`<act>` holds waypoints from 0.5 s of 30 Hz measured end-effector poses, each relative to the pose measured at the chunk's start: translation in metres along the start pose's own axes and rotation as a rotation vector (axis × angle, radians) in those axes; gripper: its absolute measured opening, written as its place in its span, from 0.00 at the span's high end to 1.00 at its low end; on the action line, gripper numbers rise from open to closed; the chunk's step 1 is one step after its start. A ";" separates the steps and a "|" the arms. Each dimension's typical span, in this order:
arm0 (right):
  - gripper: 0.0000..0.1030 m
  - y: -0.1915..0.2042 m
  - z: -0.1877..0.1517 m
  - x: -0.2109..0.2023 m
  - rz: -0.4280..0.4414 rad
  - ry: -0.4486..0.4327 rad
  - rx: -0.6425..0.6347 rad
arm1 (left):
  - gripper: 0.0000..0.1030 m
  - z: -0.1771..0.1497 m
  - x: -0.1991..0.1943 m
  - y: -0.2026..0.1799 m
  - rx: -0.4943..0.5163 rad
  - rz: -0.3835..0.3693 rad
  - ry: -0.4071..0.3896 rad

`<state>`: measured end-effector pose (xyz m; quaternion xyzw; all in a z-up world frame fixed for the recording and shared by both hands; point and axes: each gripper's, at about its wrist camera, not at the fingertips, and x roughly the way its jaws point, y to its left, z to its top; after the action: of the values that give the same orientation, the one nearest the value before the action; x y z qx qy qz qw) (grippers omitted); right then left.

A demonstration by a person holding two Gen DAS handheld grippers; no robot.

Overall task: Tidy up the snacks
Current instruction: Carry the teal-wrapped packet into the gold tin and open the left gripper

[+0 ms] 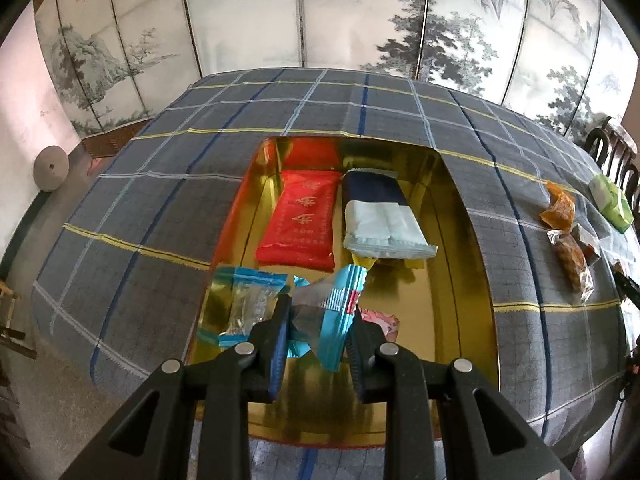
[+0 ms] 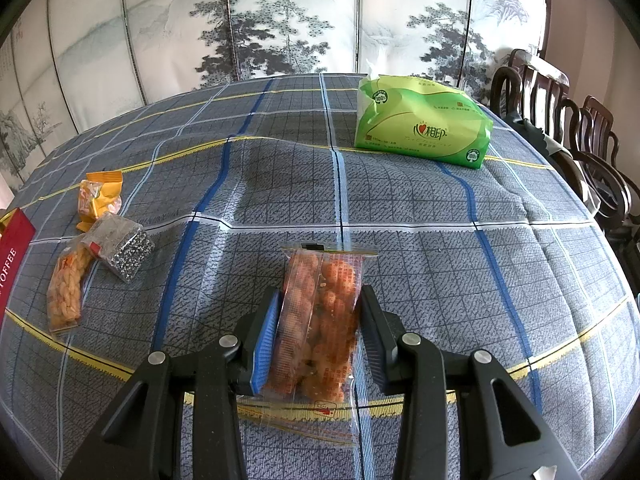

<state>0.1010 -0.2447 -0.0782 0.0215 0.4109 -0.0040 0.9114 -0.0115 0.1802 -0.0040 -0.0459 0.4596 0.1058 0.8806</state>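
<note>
Left wrist view: the left gripper (image 1: 320, 320) hangs over the near end of a gold tin (image 1: 460, 240) that sits on a table covered by a grey plaid cloth (image 1: 160, 208). Its fingers are clenched on a blue-and-clear snack wrapper (image 1: 338, 312), crumpled, with a red-striped band across its shiny blue end. Inside the tin, a flat red packet (image 1: 302, 220) with gold lettering lies toward the far end. Just beside it, on its right, lies a navy and pale-blue packet (image 1: 380, 216), resting over a yellow wrapper (image 1: 362, 260). At the tin's near left corner lies a clear packet with blue ends (image 1: 250, 304). A pink wrapper (image 1: 380, 320) peeks out behind the right finger. Near the table's right edge lie orange snack bags (image 1: 560, 208) and a green tissue pack (image 1: 610, 200).

Right wrist view: the right gripper (image 2: 320, 332) is closed on a long clear bag of orange-brown snacks (image 2: 320, 320), its blue pads pressing both long sides. The bag has small red print and a sealed, flat top edge. It points away across the cloth (image 2: 400, 200). Toward the table's left edge lie a clear bag of twisted golden snacks (image 2: 66, 292), a small clear packet with dark speckled contents (image 2: 120, 246) and a yellow-orange packet (image 2: 100, 196). At the far right corner sits the green tissue pack (image 2: 420, 120). Dark wooden chairs (image 2: 580, 140) stand beyond the right edge.
</note>
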 end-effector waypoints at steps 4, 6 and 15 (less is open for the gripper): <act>0.64 0.000 0.000 0.000 -0.001 0.000 -0.001 | 0.75 0.002 0.008 0.002 -0.002 0.006 0.006; 0.64 0.000 0.000 0.000 -0.002 0.000 -0.001 | 0.75 0.003 0.012 0.002 0.001 0.017 0.009; 0.64 0.002 0.000 0.000 -0.004 0.000 -0.002 | 0.69 0.004 0.014 0.001 0.019 0.037 -0.011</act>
<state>0.1014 -0.2425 -0.0780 0.0194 0.4111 -0.0055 0.9114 -0.0005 0.1835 -0.0126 -0.0286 0.4566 0.1179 0.8814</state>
